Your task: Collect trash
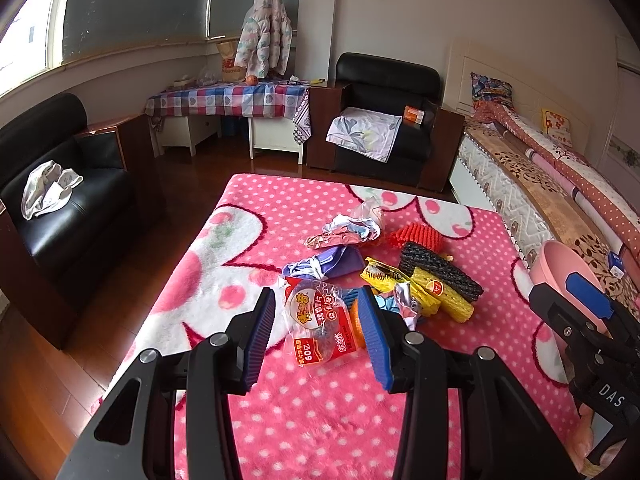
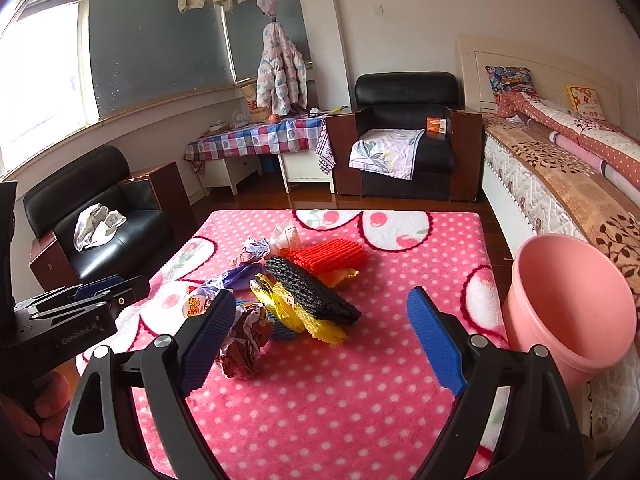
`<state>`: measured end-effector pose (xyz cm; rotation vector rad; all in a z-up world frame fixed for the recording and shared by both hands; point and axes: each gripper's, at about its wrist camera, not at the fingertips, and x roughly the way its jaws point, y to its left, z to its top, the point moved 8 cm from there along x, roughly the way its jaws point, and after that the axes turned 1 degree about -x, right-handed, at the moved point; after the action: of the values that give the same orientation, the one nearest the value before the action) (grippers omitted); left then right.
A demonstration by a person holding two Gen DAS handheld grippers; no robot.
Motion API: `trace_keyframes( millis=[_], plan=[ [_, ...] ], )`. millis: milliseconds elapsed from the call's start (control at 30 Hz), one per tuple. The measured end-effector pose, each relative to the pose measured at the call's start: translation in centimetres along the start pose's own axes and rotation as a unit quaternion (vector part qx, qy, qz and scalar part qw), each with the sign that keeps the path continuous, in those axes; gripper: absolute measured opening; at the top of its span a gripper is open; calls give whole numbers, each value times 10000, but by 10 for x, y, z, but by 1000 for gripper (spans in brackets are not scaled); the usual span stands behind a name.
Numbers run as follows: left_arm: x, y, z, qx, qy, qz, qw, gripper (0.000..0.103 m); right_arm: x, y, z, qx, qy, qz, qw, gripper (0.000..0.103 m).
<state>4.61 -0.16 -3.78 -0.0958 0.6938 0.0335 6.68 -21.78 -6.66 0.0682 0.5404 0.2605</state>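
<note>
A pile of trash lies on the pink dotted blanket (image 1: pixel 320 408): a clear snack wrapper (image 1: pixel 316 320) with red and orange print, a black foam net (image 1: pixel 440 272), a yellow foam net (image 1: pixel 444 300), a red foam net (image 1: pixel 416 236), a purple wrapper (image 1: pixel 332 264) and a crumpled foil wrapper (image 2: pixel 244 344). My left gripper (image 1: pixel 316 296) is open, hovering with the snack wrapper framed between its blue pads, which do not press on it. My right gripper (image 2: pixel 320 300) stands wide open over the blanket, the foil wrapper beside its left finger. A pink bin (image 2: pixel 568 304) tilts at the right.
The bed (image 2: pixel 560 184) runs along the right behind the bin. Two black armchairs (image 2: pixel 404 136) (image 1: pixel 68 200) stand at the back and the left on the wooden floor. A table with a checked cloth (image 1: pixel 228 96) is under the window.
</note>
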Motion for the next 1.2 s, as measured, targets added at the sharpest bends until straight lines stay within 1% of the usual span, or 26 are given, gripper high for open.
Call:
trace_keyframes(
  millis=[367,633,900,1200],
  plan=[
    [-10,-7,5,85,-81,16,9999,43,-14,-2,4,-13,-234,-65,9997,88],
    [-14,-11,8,140,-151,14,9998,43,-23,-7,9,-45,-392,-239,9989,88],
    [-9,-12,7,167,-111,-4,9998,43,-18,-8,9,3,-317,-180,9993,88],
    [11,-16,6,205,24,-40,9998,43,-7,-10,6,26,-236,-142,9996,88]
  ],
)
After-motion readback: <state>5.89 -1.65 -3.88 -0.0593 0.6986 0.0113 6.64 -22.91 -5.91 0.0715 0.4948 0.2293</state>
